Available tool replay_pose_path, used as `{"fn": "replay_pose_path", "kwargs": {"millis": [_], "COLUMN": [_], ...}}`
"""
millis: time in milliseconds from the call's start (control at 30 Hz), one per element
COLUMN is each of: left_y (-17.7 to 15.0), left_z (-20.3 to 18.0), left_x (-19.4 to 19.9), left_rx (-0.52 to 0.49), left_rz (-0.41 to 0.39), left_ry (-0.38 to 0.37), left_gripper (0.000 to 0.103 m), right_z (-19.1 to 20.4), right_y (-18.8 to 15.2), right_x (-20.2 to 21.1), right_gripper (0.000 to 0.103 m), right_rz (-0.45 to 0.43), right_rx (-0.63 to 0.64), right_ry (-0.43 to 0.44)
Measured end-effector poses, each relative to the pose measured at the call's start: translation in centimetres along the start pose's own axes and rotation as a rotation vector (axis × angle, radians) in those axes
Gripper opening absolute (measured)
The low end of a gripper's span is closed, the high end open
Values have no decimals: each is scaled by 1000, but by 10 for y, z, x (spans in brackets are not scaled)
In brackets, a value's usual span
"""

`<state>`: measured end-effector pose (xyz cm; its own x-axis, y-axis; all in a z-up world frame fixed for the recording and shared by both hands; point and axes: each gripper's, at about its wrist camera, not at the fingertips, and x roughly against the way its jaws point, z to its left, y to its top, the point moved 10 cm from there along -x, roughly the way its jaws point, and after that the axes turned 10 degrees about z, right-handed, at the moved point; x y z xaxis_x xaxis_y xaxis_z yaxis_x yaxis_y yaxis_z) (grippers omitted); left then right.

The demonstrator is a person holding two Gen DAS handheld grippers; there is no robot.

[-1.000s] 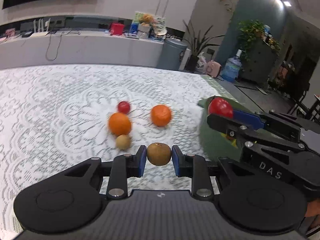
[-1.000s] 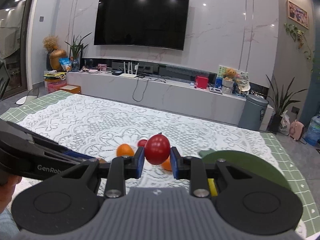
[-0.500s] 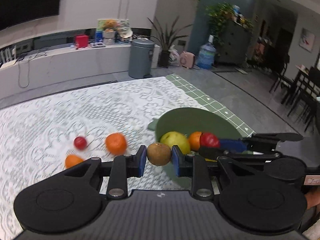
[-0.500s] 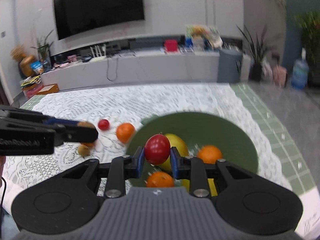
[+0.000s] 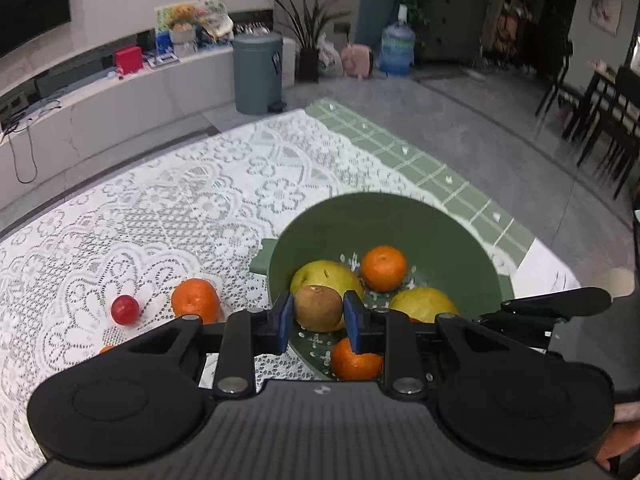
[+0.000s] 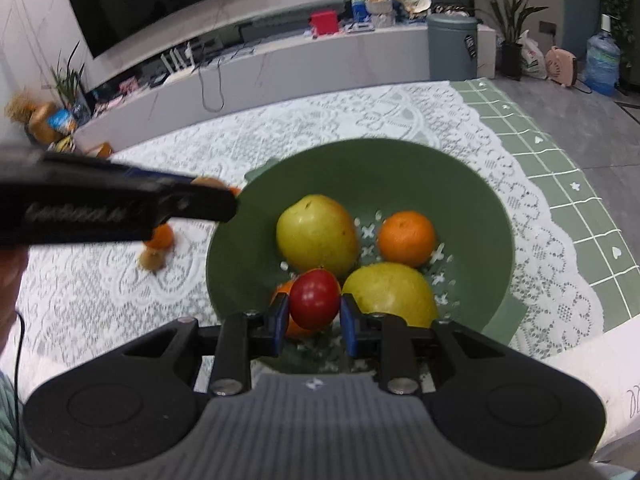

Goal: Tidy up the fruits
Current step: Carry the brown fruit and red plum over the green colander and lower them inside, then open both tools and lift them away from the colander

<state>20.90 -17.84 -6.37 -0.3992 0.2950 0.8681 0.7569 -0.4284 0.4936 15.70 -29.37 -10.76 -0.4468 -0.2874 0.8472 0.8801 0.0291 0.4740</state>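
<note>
Kiwi [image 5: 319, 308] sits clamped between the blue pads of my left gripper [image 5: 316, 316], low in the centre of the left wrist view, hanging over the near-left rim of the green bowl [image 5: 440, 220]. My right gripper [image 6: 313, 312] is clenched on a red tomato [image 6: 315, 299], at lower centre of the right wrist view, above the bowl's near side.

Inside the bowl I see a yellow-green pear [image 6: 316, 234] at centre left, a mandarin [image 6: 407, 238] to its right, and a second pear [image 6: 390, 294] at lower right, beside the tomato. Another orange fruit [image 5: 354, 360] lies at the bowl's near edge, partly hidden by my fingers.

On the lace tablecloth [image 5: 160, 208], at the lower left of the left wrist view, a loose mandarin [image 5: 195, 300] and a small red fruit [image 5: 125, 310] lie near each other, apart from the bowl. In the right wrist view a small brownish fruit [image 6: 152, 259], possibly another kiwi though blurred, sits at centre left.
</note>
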Motion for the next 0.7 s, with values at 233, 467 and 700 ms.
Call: {"fn": "replay_pose_path", "kwargs": {"millis": [233, 467, 700], "left_y": [-1, -4, -6], "left_z": [2, -3, -8], "left_x": [-24, -39, -56], "left_rx": [-28, -59, -87], "left_rz": [115, 187, 285], "left_ry": [20, 12, 0], "left_gripper": [30, 30, 30], "right_z": [0, 3, 3], "right_y": [-3, -3, -3], "right_x": [-6, -8, -10], "right_gripper": [24, 24, 24], "right_rz": [42, 54, 62], "right_rx": [10, 38, 44], "right_ry": [11, 23, 33]}}
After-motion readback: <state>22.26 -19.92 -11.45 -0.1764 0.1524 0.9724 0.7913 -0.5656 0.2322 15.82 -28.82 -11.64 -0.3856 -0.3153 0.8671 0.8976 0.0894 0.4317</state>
